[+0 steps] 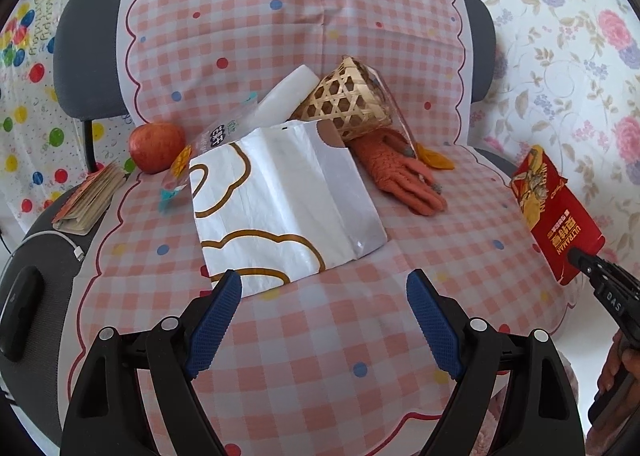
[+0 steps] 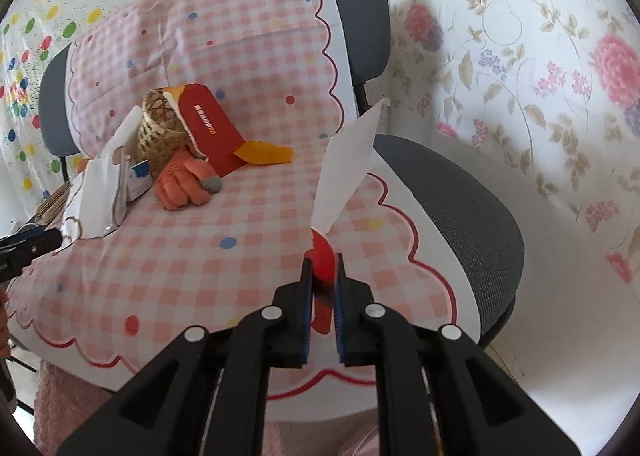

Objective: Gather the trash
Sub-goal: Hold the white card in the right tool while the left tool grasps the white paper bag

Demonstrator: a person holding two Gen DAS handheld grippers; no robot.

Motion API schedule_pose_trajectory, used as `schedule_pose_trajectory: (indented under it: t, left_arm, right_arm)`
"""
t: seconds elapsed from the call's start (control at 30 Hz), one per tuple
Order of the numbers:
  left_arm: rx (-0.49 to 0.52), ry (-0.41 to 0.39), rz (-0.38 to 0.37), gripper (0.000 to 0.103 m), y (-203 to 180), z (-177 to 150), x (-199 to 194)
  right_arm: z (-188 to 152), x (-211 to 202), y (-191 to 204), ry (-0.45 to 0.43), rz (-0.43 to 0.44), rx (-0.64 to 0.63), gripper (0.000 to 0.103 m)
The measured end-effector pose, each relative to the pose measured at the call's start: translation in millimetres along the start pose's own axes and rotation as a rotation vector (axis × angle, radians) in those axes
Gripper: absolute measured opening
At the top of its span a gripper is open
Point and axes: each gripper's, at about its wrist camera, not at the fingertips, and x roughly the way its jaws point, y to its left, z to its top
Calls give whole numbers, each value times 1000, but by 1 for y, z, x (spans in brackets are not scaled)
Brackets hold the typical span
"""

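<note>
Your left hand-held gripper (image 1: 324,320) hangs nearest, blue pads wide apart with nothing between them, over the checked cloth (image 1: 320,376) on the chair seat. Far left lie a notebook (image 1: 90,197) and an apple (image 1: 157,147). In the middle a white bag (image 1: 288,207) lies flat, with a woven basket (image 1: 346,99) and an orange glove (image 1: 400,173) behind it. At right, your right hand-held gripper (image 2: 322,276) pinches a red wrapper (image 1: 554,207), lifted clear of the seat.

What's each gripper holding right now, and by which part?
The right gripper pinches the red wrapper by its bottom edge; the left gripper is open, holding nothing.
</note>
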Motion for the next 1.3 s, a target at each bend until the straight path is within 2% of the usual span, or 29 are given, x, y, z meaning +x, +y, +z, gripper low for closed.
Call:
schedule_pose_trajectory:
  t: [0.03, 0.07, 0.2, 0.23, 0.27, 0.33, 0.37, 0.5, 0.63, 0.77, 0.87, 1.1, 1.3]
  left_arm:
    - [-1, 0, 2, 84, 1, 0, 0]
    - [-3, 0, 5, 84, 1, 0, 0]
    - [-2, -1, 13, 84, 2, 0, 1]
    - [-3, -1, 16, 84, 2, 0, 1]
    - [-5, 1, 20, 84, 4, 1, 1]
    - [-10, 5, 33, 84, 9, 1, 1]
    - [-15, 5, 41, 84, 12, 2, 1]
    - [-50, 6, 76, 85, 31, 4, 1]
    - [-92, 21, 100, 87, 47, 6, 6]
    - [-113, 50, 68, 88, 40, 9, 15]
    - [-113, 61, 95, 88, 30, 14, 29]
    - [-190, 137, 168, 89, 22, 26, 63]
    - [-208, 141, 189, 89, 17, 27, 75]
  right_arm:
    - [3, 3, 0, -7, -2, 1, 30]
    - [4, 4, 0, -14, -4, 0, 38]
    - [14, 18, -4, -9, -12, 26, 38]
    - [15, 21, -6, -7, -10, 40, 33]
    - [17, 23, -7, -5, -15, 53, 19]
    - [18, 22, -4, -12, -21, 50, 4]
    - [18, 20, 1, -20, -26, 23, 1]
    - [17, 12, 32, -48, -24, -115, 1]
    - [13, 13, 53, -54, -9, -172, 1]
    - [12, 20, 59, -35, 13, -159, 1]
    - [13, 20, 60, -30, 19, -156, 1]
    - [13, 20, 58, -28, 30, -141, 1]
    - [12, 20, 58, -27, 41, -140, 1]
